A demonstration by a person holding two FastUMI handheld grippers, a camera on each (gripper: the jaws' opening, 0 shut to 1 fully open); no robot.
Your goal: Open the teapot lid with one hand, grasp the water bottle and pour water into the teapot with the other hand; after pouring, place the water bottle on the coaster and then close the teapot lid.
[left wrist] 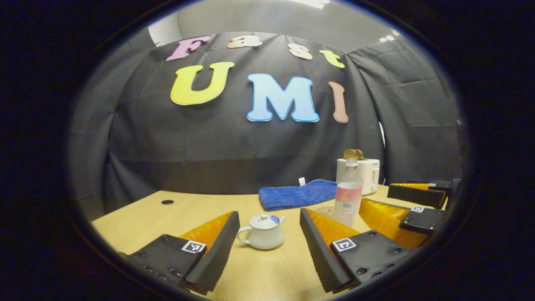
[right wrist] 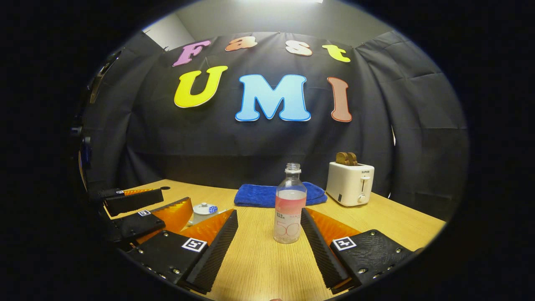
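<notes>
Teapot (left wrist: 262, 232) and water bottle (right wrist: 289, 205) — each between spread jaws, untouched.

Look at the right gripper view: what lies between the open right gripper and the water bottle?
Nothing. In the right gripper view, only bare table separates the right gripper from the upright water bottle, which stands just ahead between its spread fingers.

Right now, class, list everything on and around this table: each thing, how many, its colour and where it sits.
teapot: one, white with blue-patterned lid on, table front, ahead of the left hand-held gripper
water bottle: one, clear, uncapped, pink label, upright, ahead of the right hand-held gripper
towel: one, blue, folded, behind the bottle
toaster: one, white, brown slices inside, back right
table: one, light wood
left hand-held gripper: open
right hand-held gripper: open
</notes>
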